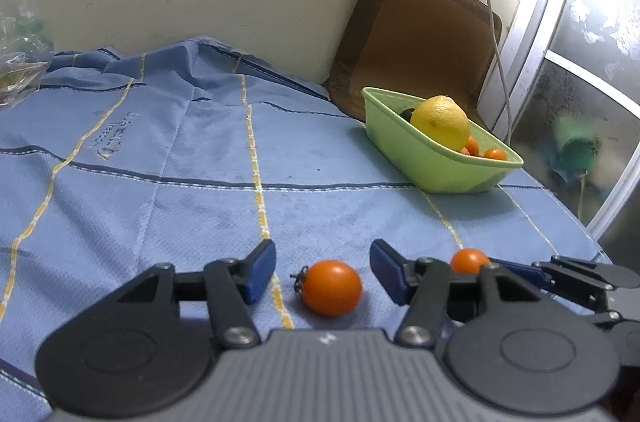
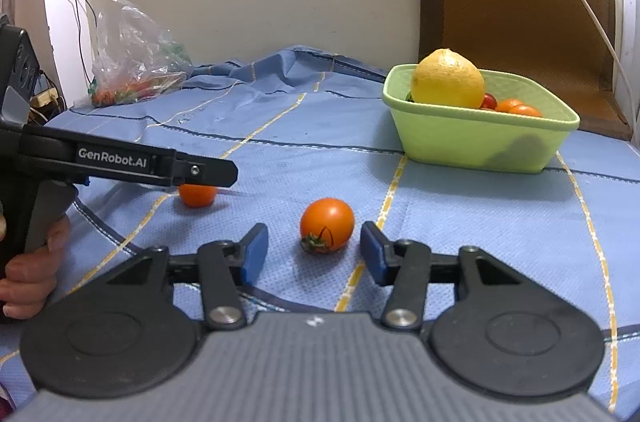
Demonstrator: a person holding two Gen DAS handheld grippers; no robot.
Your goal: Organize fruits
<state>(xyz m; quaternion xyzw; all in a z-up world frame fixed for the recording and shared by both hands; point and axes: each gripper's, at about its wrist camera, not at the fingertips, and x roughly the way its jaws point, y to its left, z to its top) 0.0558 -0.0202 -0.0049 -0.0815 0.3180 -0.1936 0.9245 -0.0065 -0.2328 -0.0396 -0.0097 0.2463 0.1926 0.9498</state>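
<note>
Each tool stands open around its own tomato, pads clear: left tool (image 1: 322, 272) straddles one tomato (image 1: 330, 287), right tool (image 2: 314, 249) the other (image 2: 327, 224). The basket (image 2: 472, 138) lies ahead and rightward, nearer the right tool.

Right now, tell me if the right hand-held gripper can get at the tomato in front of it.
Probably yes: the right hand-held gripper is open, the tomato lies on the cloth just ahead between its fingers, nothing blocking.
</note>
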